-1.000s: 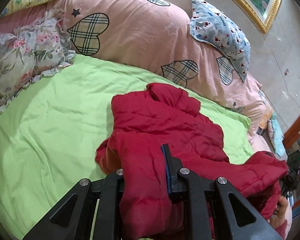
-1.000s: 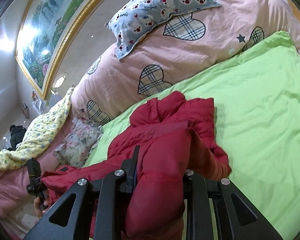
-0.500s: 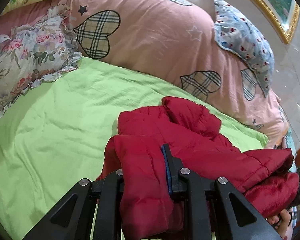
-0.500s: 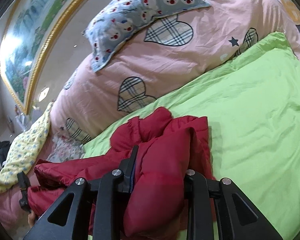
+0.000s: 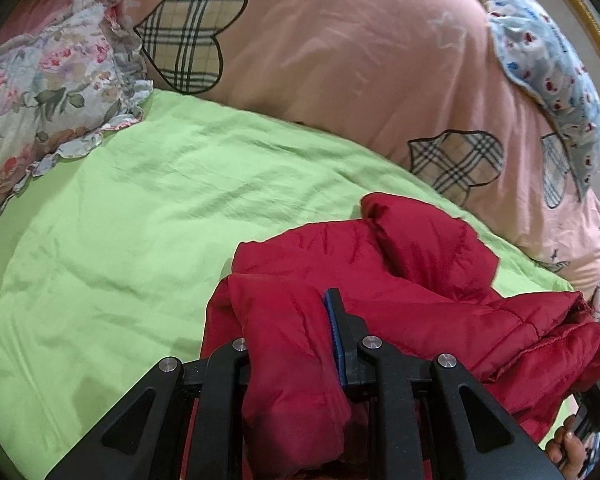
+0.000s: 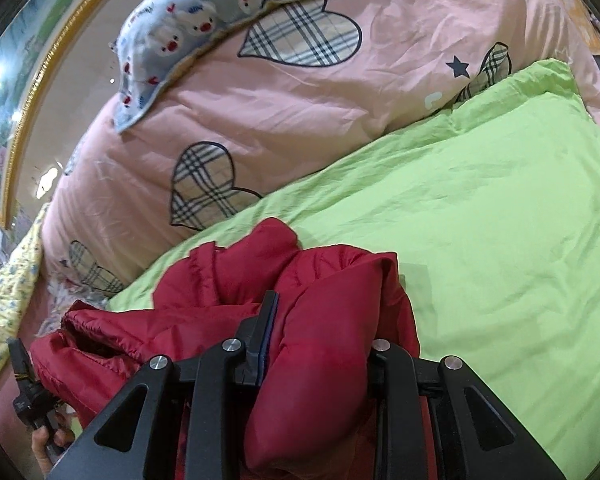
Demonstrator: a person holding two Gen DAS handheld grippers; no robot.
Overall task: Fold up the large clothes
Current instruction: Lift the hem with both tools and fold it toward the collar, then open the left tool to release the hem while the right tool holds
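Jacket: red quilted puffer jacket (image 5: 400, 280), bunched on the light green bed sheet (image 5: 140, 240), in front of the pink duvet with plaid hearts (image 5: 340, 60).
Left gripper (image 5: 290, 344): jaws narrow, clamped on a thick fold of the jacket; blue pad of one finger (image 5: 334, 336) presses the fabric.
Right gripper (image 6: 320, 340): jaws narrow, pinching another jacket fold.
Writing: small script on the blue pig-print pillow (image 6: 220, 4), unreadable.
Other pillow: floral ruffled pillow (image 5: 40, 92), on the sheet's edge.
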